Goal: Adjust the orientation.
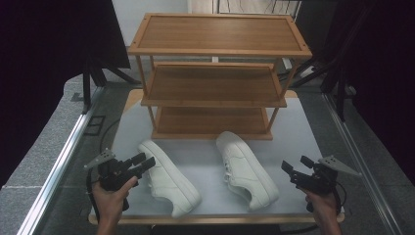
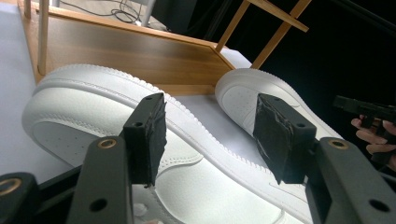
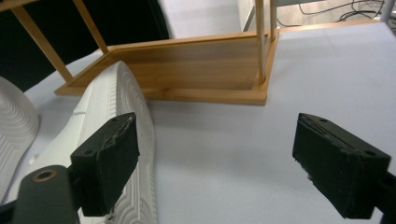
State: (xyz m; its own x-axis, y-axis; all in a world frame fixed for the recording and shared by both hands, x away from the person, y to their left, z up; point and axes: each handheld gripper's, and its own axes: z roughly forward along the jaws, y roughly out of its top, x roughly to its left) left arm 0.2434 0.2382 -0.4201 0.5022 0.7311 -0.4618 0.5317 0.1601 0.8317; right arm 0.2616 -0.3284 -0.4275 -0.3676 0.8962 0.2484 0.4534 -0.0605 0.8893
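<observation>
While both shoes lie on the grey table [image 1: 303,122] in front of the rack, neither gripper has hold of anything.

left gripper [image 1: 142,164]: held in the left hand [image 1: 111,198] at the table's near left; jaws spread wide, nothing between the pads; tips pointing at the left shoe, just beside its side, contact not visible from above.

left gripper view: black pads [image 2: 148,135] stand apart with the left shoe's white side and stitched sole edge seen through the gap, no pad pressing on it.

right gripper [image 1: 296,166]: held in the right hand [image 1: 324,208] at the table's near right; jaws wide apart, empty; tips point toward the right shoe, near it but clear of it.

right gripper view: gap between the jaws shows bare table surface; the right shoe's ribbed sole sits beside the left-hand pad [image 3: 109,161].

left shoe [image 1: 169,176]: white sneaker, lying on the table left of centre, angled, one end near the rack's bottom shelf, the other toward the near edge.

right shoe [image 1: 247,169]: white sneaker, right of centre, angled the same way, well apart from the left shoe, laces visible on top.

rack [image 1: 215,73]: wooden, three shelves, standing at the far side of the table; all shelves bare; bottom shelf just beyond both shoes.
</observation>
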